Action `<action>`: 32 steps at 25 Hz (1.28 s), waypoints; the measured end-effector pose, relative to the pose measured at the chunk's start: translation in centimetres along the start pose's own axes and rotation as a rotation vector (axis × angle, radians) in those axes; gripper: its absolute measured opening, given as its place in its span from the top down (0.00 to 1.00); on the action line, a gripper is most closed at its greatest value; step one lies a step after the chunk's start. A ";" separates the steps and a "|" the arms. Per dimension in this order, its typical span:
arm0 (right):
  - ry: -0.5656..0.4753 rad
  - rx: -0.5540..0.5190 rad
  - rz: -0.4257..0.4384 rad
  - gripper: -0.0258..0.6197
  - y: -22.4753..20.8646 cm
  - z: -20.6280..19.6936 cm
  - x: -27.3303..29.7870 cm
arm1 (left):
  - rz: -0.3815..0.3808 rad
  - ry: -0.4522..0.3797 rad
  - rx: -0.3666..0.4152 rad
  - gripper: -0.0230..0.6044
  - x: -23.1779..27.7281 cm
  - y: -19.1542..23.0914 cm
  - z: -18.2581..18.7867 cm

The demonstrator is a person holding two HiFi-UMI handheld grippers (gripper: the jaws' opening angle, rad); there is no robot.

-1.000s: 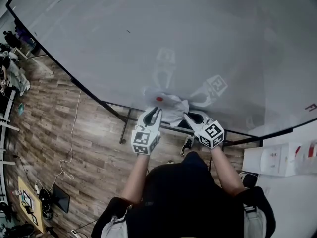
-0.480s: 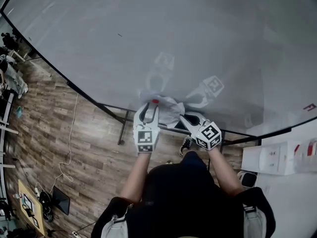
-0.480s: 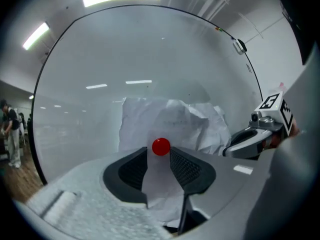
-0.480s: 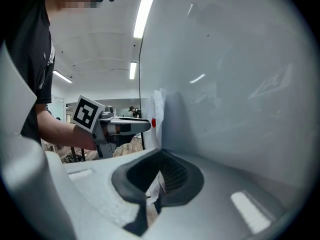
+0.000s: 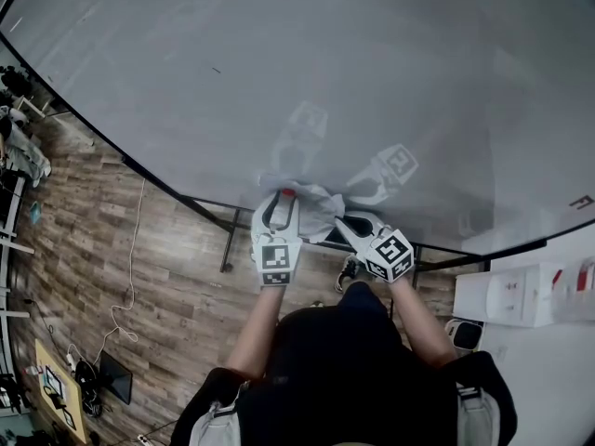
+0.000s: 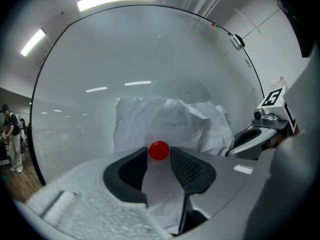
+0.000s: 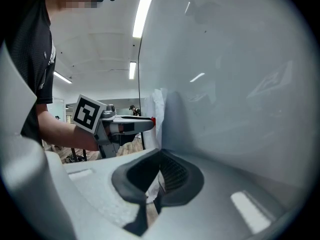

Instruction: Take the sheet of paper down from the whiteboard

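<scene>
1. The sheet of paper (image 6: 170, 119) is white and heavily crumpled, with faint print in its middle. It lies against the whiteboard (image 5: 279, 82), low down near the board's bottom edge.
2. A small round red magnet (image 6: 159, 150) sits on the lower middle of the sheet.
3. The left hand-held gripper (image 6: 159, 156) has its jaws opening, and the magnet sits between their tips.
4. The right hand-held gripper (image 7: 159, 169) has its jaws closed on the sheet's right edge, and a strip of paper shows between them.
5. The whiteboard is large, glossy and pale grey, with a thin dark frame. It stands upright.
</scene>
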State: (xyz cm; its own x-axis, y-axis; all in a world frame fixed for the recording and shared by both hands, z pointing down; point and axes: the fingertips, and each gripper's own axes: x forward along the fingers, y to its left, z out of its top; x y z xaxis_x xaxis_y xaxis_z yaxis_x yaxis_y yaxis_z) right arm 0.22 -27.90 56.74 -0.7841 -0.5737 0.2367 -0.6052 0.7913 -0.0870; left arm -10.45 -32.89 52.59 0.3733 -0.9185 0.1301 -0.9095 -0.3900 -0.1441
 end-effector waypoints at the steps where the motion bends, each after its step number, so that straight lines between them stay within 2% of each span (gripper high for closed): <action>1: 0.001 -0.001 -0.001 0.95 -0.1 0.0 0.0 | 0.002 0.002 0.003 0.74 0.1 0.0 0.0; 11: 0.004 -0.006 -0.007 0.95 -0.1 0.0 0.1 | 0.009 -0.003 0.008 0.74 0.5 0.1 0.1; 24: -0.002 0.027 0.010 0.95 -0.2 -0.1 0.1 | -0.042 -0.019 0.000 0.75 0.3 -0.1 0.2; 32: 0.000 0.033 0.022 0.95 0.2 -0.2 0.2 | -0.042 -0.007 -0.013 0.75 -0.9 -0.3 -0.6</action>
State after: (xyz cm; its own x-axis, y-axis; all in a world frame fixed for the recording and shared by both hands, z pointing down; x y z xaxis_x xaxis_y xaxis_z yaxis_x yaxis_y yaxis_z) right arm -0.02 -27.76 56.91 -0.7971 -0.5566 0.2341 -0.5922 0.7962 -0.1236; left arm -10.64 -31.92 53.10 0.4121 -0.9020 0.1289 -0.8954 -0.4271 -0.1256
